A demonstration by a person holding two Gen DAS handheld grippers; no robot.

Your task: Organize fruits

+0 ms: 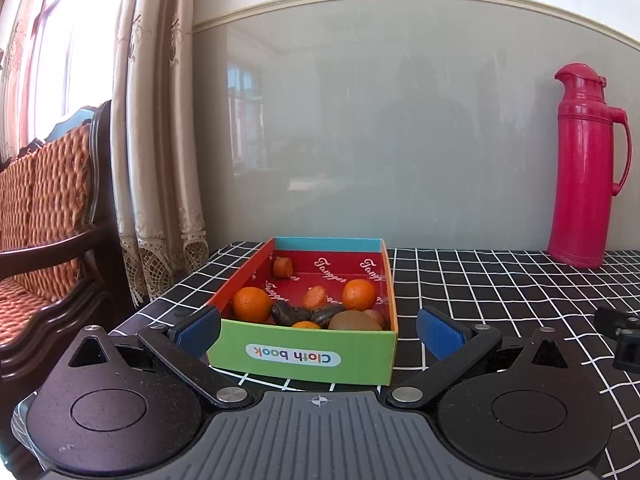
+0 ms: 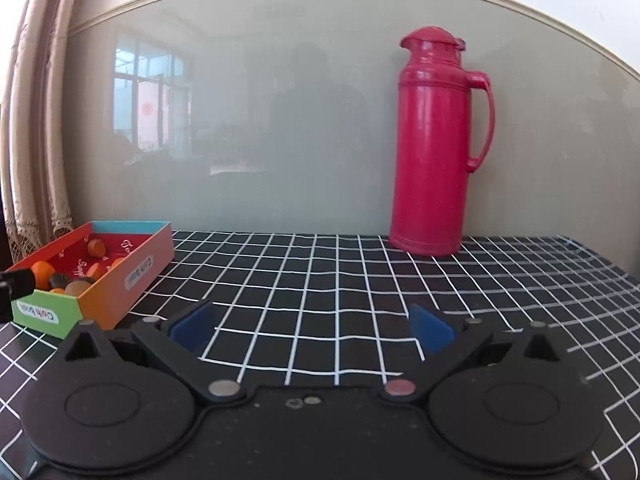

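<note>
On the bench: a black cloth with a white grid (image 2: pixel 320 280) is spread over the whole top, and a shallow cardboard box (image 1: pixel 304 360) is set near its left end, close to the curtain (image 1: pixel 156 160).
Box: the near wall is green and is printed "Cloth book" upside down; the left wall is red, the far wall blue, the floor red with white script.
Box contents: two oranges are seen, one at the left wall (image 1: pixel 252 304) and one toward the right wall (image 1: pixel 359 295); two small orange cut pieces are seen, one near the far wall (image 1: pixel 282 267) and one in the middle (image 1: pixel 314 297); a dark lumpy item (image 1: pixel 292 313) is lodged between them; a brown kiwi (image 1: pixel 354 321) is pressed against the near wall; a sliver of a further orange fruit (image 1: pixel 306 324) is just seen over the rim.
Flask: a tall pink flask (image 2: pixel 434 144) with a handle is stood upright at the back wall, well apart from the box.
Left claw (image 1: pixel 318 330): it is held low and level, pointed at the green wall; the blue pads are spread wide, one just beside each near corner of the box, and nothing is gripped. Whether the pads touch the box cannot be told.
Right claw (image 2: pixel 312 328): it is held low over bare cloth, between box and flask, with its pads apart and nothing between them.
Chair: a wooden chair with woven cushions (image 1: pixel 44 200) is seen left of the bench.
</note>
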